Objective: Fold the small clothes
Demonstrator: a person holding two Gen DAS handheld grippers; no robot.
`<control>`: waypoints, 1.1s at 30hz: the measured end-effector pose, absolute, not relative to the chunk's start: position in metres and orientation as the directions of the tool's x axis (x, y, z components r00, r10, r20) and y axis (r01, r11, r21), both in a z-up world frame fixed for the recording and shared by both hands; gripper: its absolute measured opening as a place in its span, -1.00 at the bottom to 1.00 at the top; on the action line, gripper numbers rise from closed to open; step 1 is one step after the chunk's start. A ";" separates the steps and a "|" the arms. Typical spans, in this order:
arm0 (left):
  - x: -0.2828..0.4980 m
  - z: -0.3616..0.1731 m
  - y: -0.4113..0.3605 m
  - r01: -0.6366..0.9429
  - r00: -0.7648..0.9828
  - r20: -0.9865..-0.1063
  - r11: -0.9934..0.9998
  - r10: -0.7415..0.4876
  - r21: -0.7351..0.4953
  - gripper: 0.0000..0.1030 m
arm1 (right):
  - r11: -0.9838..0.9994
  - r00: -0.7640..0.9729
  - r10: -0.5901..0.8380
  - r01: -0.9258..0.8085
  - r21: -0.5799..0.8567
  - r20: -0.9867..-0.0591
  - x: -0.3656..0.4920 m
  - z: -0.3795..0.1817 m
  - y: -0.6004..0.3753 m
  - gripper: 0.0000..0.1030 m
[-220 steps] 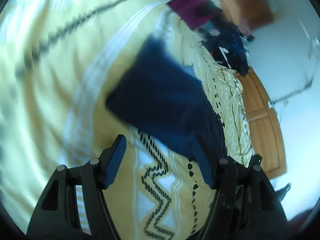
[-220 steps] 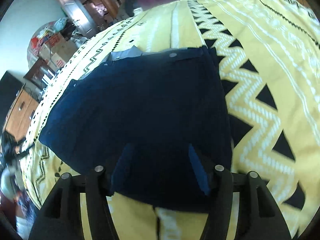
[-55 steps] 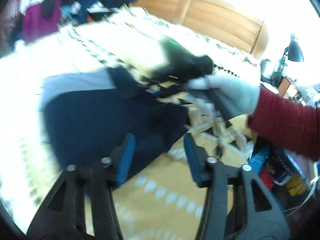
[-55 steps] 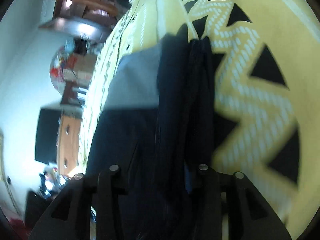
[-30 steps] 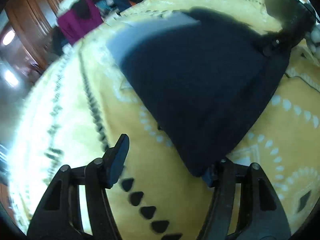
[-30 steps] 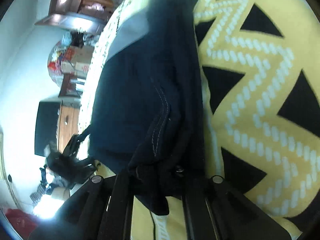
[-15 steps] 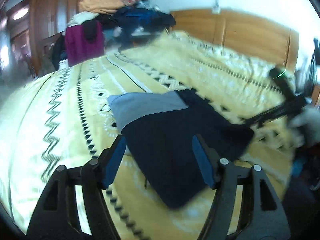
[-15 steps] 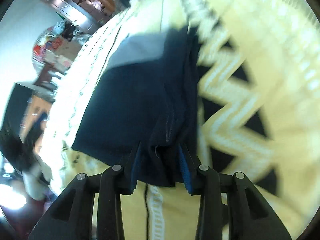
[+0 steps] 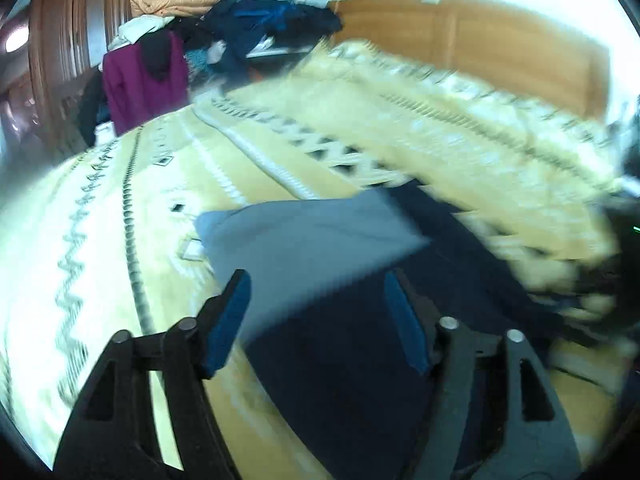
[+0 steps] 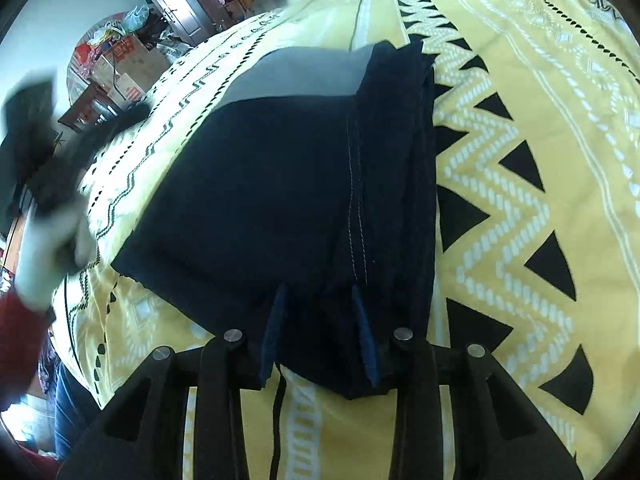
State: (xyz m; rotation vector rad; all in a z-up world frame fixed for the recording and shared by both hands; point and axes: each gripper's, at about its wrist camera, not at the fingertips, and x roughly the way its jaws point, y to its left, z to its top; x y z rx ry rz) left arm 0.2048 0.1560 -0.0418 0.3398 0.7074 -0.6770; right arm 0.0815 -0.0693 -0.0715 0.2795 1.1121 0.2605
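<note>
The navy garment (image 10: 280, 184) with its grey panel (image 10: 304, 76) lies folded on the yellow patterned bedspread (image 10: 540, 120). The right gripper (image 10: 320, 328) hangs over the garment's near edge, its jaws partly apart after closing a little, cloth between them but not pinched. The left gripper (image 9: 316, 316), jaws wide and just opened further, hovers above the grey panel (image 9: 304, 236), empty, its view blurred

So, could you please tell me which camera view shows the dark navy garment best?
The right wrist view: the navy garment lies sharp there, with its grey panel, stitched seam and folded edge clear on the yellow bedspread. The left wrist view shows it blurred and partly behind the gripper.
</note>
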 end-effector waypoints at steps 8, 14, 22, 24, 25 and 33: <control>0.213 -0.062 0.180 0.574 0.510 -0.791 0.819 -0.339 0.019 0.67 | 0.952 0.469 0.292 -0.063 0.298 -0.833 0.084 -0.070 -0.061 0.01; 0.122 -0.047 0.247 0.438 0.469 -0.831 0.896 -0.299 -0.076 0.82 | 0.989 0.536 0.149 -0.074 0.130 -0.831 0.049 -0.034 -0.033 0.75; 0.054 -0.119 0.233 0.408 0.338 -0.925 0.913 -0.173 -0.021 1.00 | 0.999 0.424 -0.010 -0.043 -0.031 -0.906 -0.030 -0.064 0.015 0.93; 0.055 -0.121 0.232 0.383 0.367 -0.914 0.923 -0.175 -0.023 1.00 | 0.998 0.360 -0.039 -0.026 -0.052 -0.932 -0.037 -0.083 0.017 1.00; 0.060 -0.121 0.234 0.358 0.366 -0.912 0.933 -0.187 -0.048 1.00 | 0.999 0.343 -0.038 -0.009 -0.043 -0.939 -0.040 -0.089 0.017 1.00; 0.074 -0.124 0.229 0.325 0.445 -0.878 0.945 -0.178 -0.027 1.00 | 0.998 0.386 -0.009 0.064 0.017 -0.922 -0.033 -0.097 0.006 1.00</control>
